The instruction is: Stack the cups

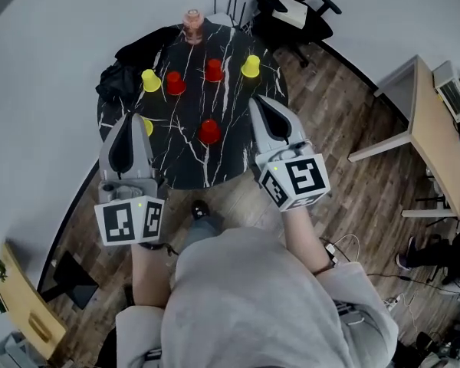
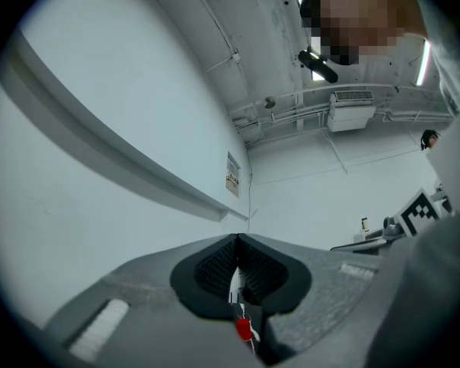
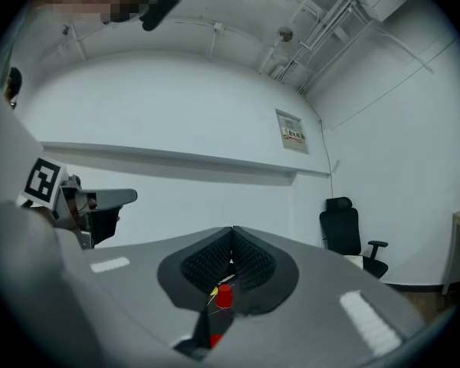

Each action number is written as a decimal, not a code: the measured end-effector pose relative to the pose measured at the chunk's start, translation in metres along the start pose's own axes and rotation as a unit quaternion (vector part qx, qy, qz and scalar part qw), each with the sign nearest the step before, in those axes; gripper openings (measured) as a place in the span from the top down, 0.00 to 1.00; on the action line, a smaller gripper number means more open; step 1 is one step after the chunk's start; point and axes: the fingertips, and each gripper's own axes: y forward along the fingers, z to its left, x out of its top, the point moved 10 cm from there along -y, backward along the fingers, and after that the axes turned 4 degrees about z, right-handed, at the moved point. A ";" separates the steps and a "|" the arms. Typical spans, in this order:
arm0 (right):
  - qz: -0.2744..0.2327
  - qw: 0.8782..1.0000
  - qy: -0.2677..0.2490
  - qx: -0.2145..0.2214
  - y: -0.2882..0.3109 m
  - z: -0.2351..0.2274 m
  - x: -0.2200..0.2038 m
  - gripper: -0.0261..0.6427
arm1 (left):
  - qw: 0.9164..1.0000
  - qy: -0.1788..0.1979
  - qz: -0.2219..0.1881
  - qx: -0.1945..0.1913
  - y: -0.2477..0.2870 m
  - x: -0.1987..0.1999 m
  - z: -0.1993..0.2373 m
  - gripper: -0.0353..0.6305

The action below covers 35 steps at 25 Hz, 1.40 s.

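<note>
At the table (image 1: 185, 176) rim, left hand-held gripper (image 1: 128, 123), right hand-held gripper (image 1: 255, 100), both pressed together, empty; cups (image 1: 209, 131) spaced apart.

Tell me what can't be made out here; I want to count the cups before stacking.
- Yellow cup, head view: mostly hidden behind the left gripper.
- Pinkish object at the table far edge, head view: too small to identify.
- Both gripper views: shut jaws block all but slivers of red cups.
</note>
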 end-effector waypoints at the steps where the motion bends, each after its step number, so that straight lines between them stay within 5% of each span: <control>1: 0.007 1.000 0.002 -0.001 0.010 0.001 -0.004 0.97 | 1.000 -0.001 0.002 -0.002 0.006 -0.002 0.007 0.94; 11: 0.138 0.990 0.035 0.000 0.086 0.010 -0.084 0.91 | 0.999 -0.012 0.039 -0.028 0.058 -0.029 0.063 0.94; 23: 0.323 0.941 0.099 -0.006 0.111 0.020 -0.215 0.55 | 0.994 -0.031 0.098 -0.047 0.086 -0.075 0.098 0.94; 30: 0.385 0.918 0.096 -0.022 0.128 0.024 -0.260 0.53 | 0.991 -0.032 0.120 -0.039 0.089 -0.092 0.120 0.94; 35: 0.378 0.921 0.083 -0.044 0.139 0.023 -0.261 0.63 | 0.990 -0.031 0.135 -0.031 0.089 -0.104 0.134 0.94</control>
